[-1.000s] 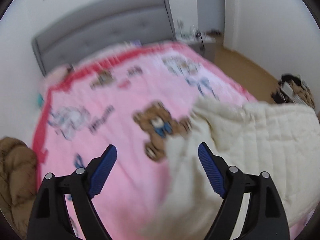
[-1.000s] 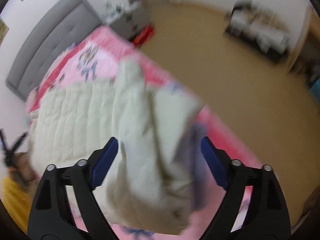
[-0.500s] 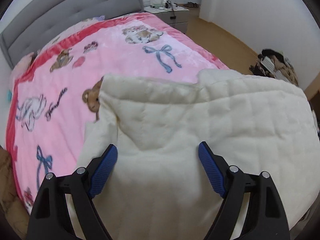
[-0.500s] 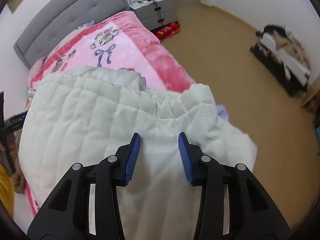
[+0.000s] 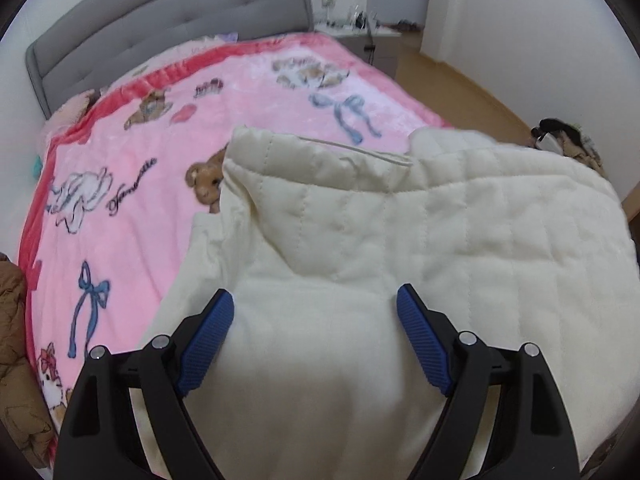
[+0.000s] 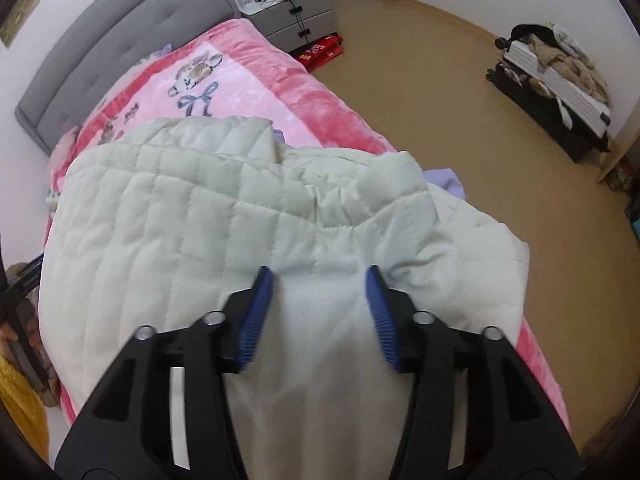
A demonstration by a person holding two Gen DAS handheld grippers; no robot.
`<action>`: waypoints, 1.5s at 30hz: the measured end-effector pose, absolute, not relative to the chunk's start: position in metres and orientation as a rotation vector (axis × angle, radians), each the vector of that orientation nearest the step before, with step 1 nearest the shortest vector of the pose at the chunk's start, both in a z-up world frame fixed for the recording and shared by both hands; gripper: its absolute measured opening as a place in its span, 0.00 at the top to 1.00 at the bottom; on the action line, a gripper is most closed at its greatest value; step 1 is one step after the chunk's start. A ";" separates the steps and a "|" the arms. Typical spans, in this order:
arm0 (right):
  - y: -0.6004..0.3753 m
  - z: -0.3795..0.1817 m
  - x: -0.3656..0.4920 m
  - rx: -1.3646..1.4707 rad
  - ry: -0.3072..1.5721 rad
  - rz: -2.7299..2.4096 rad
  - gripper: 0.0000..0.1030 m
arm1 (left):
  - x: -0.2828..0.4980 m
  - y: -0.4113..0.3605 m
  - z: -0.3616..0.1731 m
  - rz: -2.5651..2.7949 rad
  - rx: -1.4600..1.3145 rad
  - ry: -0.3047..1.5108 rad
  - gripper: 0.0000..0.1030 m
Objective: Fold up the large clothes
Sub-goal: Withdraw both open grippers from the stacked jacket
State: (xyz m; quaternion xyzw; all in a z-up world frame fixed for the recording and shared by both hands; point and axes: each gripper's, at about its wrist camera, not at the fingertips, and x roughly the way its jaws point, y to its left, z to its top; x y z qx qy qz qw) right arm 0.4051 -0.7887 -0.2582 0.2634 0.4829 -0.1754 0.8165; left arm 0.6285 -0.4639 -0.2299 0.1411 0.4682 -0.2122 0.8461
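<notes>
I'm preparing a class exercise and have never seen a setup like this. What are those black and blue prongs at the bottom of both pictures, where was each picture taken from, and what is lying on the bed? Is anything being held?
No robot here: a person holds a hand-operated two-finger gripper in each hand, each carrying a wide-angle camera that looks forward along its fingers. One picture comes from the left gripper, the other from the right gripper. The black prongs with blue pads are the fingers. A cream quilted coat lies on a bed covered by a pink cartoon blanket, with a grey headboard behind. Both grippers hang over the coat with fingers apart: the left wide, the right narrower. Neither is clamping any fabric.
</notes>
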 end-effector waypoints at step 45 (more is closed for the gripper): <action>-0.631 -0.098 0.277 0.258 0.751 -0.466 0.08 | 0.397 -0.475 -0.083 -0.544 0.288 0.715 0.05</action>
